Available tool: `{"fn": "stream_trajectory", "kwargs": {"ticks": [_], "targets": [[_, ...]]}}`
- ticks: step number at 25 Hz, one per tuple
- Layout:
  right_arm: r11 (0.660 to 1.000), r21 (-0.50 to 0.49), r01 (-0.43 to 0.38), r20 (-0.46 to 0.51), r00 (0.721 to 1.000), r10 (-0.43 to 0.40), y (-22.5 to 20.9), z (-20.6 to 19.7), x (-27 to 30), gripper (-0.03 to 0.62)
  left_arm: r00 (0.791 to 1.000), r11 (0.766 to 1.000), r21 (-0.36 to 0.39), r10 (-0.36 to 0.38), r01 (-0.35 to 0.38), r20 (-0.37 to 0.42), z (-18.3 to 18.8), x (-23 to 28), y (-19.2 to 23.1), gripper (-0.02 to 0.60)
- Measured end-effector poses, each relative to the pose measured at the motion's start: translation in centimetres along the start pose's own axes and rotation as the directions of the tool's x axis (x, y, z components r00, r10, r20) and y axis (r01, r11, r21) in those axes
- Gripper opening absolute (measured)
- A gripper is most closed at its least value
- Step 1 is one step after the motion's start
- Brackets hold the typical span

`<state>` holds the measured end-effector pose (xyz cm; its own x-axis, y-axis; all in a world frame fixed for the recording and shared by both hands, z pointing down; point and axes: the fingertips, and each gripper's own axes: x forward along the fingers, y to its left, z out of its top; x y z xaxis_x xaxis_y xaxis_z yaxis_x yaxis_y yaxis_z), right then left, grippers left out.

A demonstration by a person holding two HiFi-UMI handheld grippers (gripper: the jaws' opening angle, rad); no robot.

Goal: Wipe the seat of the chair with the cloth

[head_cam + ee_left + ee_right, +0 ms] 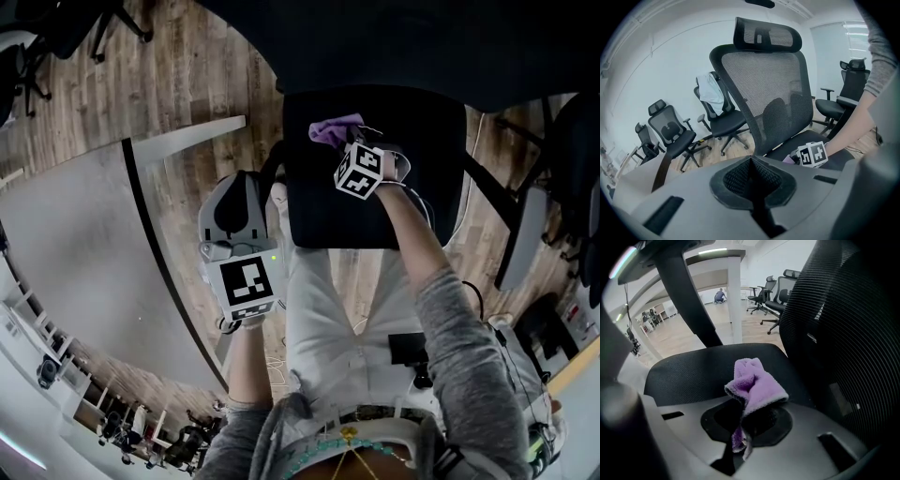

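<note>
Low in the frame, the left gripper (751, 164) idles beside the chair (764, 89), jaws pressed together on nothing, out of the way. The right gripper (740, 416) pinches the purple cloth (757, 385) at centre, bunched over the seat (689, 371), seemingly ready to wipe. The backrest (843, 333) crowds the right, while open seat stretches left.

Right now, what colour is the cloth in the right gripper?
Purple; the cloth shows best in the right gripper view, pinched by the right gripper.

Even indoor light, fisheye-warped edges
</note>
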<state>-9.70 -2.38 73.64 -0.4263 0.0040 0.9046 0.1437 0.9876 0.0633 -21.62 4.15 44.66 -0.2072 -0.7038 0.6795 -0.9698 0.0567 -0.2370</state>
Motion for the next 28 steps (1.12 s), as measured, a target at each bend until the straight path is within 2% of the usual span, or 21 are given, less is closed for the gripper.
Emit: {"fn": "stream_trajectory", "kwargs": {"ticks": [28], "targets": [[0.997, 0.050, 0.057, -0.088, 0.995, -0.052, -2.5, -7.0, -2.3, 0.048, 1.000, 1.000, 0.011, 0.010, -0.010, 0.001, 0.0, -0.3, 0.1, 0.002]]}}
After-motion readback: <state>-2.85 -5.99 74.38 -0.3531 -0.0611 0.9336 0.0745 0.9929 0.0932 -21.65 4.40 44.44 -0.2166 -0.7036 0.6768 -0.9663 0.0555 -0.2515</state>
